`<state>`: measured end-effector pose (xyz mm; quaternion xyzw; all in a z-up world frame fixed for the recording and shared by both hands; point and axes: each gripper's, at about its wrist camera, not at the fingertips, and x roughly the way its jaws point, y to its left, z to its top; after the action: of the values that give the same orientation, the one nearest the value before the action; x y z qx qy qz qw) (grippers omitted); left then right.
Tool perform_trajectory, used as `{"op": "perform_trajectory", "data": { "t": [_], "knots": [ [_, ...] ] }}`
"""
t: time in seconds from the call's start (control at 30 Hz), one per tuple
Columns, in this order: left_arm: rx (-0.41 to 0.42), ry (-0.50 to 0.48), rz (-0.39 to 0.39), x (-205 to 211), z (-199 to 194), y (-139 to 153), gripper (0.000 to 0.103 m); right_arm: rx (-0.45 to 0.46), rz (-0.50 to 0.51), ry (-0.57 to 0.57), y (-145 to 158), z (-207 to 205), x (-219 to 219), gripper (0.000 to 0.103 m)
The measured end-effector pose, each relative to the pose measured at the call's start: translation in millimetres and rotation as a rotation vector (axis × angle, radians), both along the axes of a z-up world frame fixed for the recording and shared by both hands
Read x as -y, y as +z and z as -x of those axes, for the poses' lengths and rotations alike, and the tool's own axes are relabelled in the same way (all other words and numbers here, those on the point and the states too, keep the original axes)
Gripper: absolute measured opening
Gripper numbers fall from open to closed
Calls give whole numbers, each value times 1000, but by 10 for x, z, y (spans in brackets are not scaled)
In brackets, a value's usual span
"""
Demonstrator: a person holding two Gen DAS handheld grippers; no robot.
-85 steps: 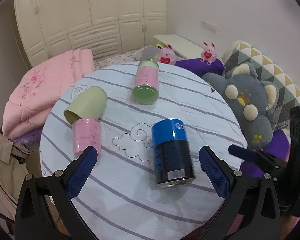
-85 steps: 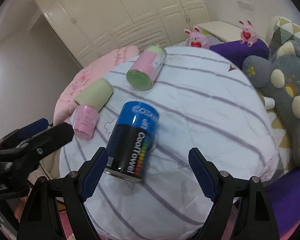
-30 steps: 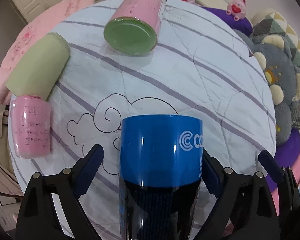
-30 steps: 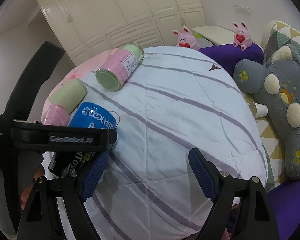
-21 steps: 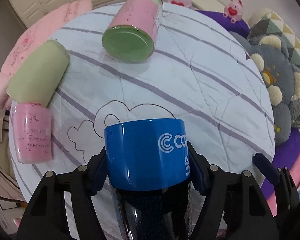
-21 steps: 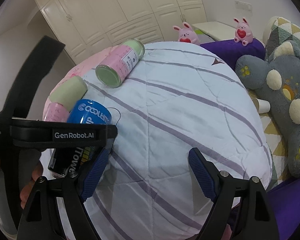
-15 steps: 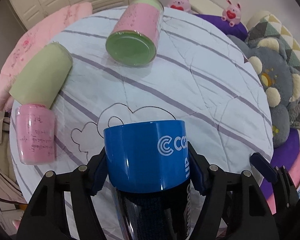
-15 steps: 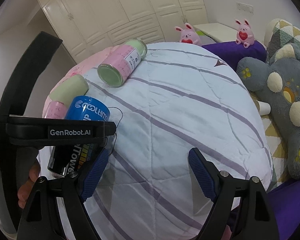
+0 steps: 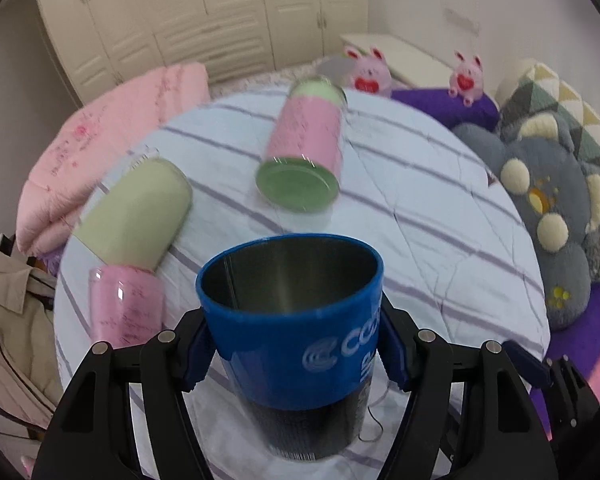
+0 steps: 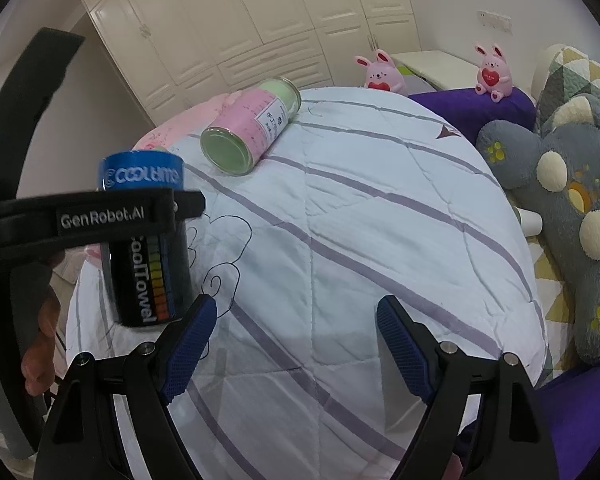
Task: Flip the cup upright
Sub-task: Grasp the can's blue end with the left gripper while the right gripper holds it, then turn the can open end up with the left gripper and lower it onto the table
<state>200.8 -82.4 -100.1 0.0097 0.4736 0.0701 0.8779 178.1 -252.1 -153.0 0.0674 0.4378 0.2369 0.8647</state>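
there, a round table (image 10: 380,208) draped in a white quilted cloth with purple stripes was seen, and beside it a grey plush toy (image 10: 572,216) was propped. on the cloth a pink jar with a green lid (image 9: 304,156) was laid on its side, and near the edge a pale green cup (image 9: 134,212) was laid touching a small pink cup (image 9: 126,306). the blue cup (image 9: 296,336) was held upright near the table's left edge, its open mouth turned upward and its steel inside shown; whether its base touched the cloth could not be told. it was pinched at its blue band by the left gripper (image 9: 296,354), a pad pressed on either side. the right gripper (image 10: 296,340) was spread wide over bare cloth, nothing gripped.
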Motion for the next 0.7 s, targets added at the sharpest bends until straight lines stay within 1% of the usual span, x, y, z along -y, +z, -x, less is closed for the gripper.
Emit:
{"op": "perform_trajectory", "data": {
  "t": [0.03,0.1,0.3,0.43,0.7],
  "knots": [
    [23,6,-10,-5,-5,14,69,4,1,1,4,2,-6,84],
    [43,13,-19,-24,-5,26,69,11,4,2,11,4,-16,84],
    [103,20,-3,-76,68,50,69,41,21,2,43,21,-45,84],
    [108,10,4,-95,124,9,69,59,30,7,64,27,-88,84],
    [117,17,22,-126,170,18,70,77,60,11,66,37,-158,84]
  ]
}}
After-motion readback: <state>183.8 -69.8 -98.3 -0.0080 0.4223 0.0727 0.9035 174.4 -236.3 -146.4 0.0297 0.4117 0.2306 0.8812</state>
